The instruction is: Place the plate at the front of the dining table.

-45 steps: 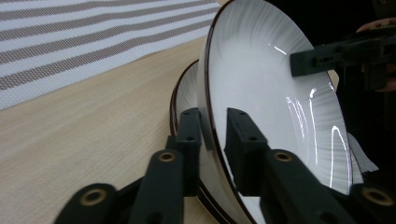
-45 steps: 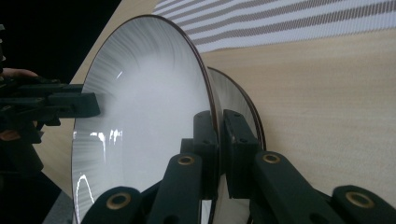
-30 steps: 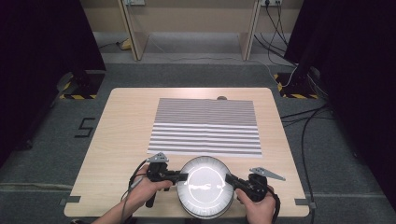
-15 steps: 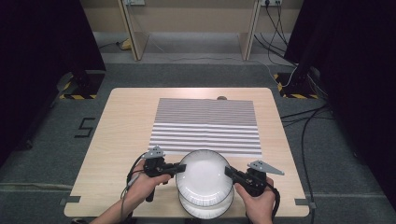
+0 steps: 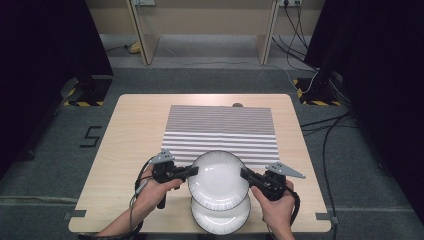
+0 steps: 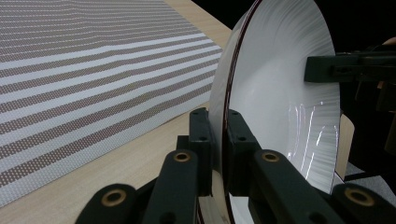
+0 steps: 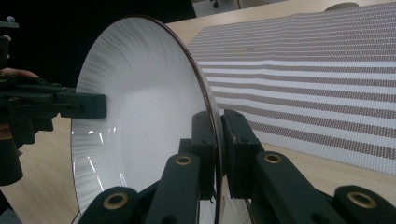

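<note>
Both grippers, L point(image 5: 192, 171) at 9 o'clock, R point(image 5: 245, 174) at 3, were clamped on top plate's point(image 5: 218, 180) rim, keeping it level above 2nd plate point(image 5: 220, 219), mat point(image 5: 220, 131) at 12.

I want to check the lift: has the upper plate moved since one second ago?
Yes. The upper plate now sits nearer the striped mat, exposing the lower plate at the table's near edge.
</note>
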{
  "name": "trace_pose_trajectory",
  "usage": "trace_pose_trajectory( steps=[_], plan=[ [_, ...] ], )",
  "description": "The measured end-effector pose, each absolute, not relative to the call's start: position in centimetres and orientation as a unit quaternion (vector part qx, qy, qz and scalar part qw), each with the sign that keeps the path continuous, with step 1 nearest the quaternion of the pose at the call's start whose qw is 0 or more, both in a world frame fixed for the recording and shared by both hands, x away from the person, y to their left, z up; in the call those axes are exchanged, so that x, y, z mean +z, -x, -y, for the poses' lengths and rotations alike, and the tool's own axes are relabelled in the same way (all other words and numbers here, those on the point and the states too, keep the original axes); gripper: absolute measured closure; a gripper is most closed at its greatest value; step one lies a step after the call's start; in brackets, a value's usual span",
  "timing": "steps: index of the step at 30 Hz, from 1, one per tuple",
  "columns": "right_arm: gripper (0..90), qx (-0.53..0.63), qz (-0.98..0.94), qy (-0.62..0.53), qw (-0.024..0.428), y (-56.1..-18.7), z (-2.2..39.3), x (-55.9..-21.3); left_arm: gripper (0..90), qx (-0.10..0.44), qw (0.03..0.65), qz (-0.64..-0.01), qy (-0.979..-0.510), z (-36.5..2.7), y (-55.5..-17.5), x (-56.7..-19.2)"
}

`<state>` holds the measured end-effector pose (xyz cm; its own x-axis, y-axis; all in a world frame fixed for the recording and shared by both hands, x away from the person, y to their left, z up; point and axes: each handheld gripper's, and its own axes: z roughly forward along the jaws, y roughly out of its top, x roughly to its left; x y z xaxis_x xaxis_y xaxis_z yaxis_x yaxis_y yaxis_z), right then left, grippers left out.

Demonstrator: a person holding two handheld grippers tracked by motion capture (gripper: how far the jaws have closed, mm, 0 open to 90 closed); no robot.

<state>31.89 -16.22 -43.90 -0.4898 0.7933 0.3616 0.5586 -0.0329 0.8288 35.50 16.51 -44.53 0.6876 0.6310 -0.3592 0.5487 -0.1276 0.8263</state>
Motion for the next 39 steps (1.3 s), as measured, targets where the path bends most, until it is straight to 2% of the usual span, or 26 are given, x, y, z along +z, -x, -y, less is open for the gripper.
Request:
trace_pose_trajectory(
  steps=[39],
  plan=[
    [83.2,0.531,-0.681,-0.488,0.126,-34.5,16.3,-42.5,83.1,0.055,0.539,-0.389,-0.745,-16.3,-37.9,-43.3]
  ],
)
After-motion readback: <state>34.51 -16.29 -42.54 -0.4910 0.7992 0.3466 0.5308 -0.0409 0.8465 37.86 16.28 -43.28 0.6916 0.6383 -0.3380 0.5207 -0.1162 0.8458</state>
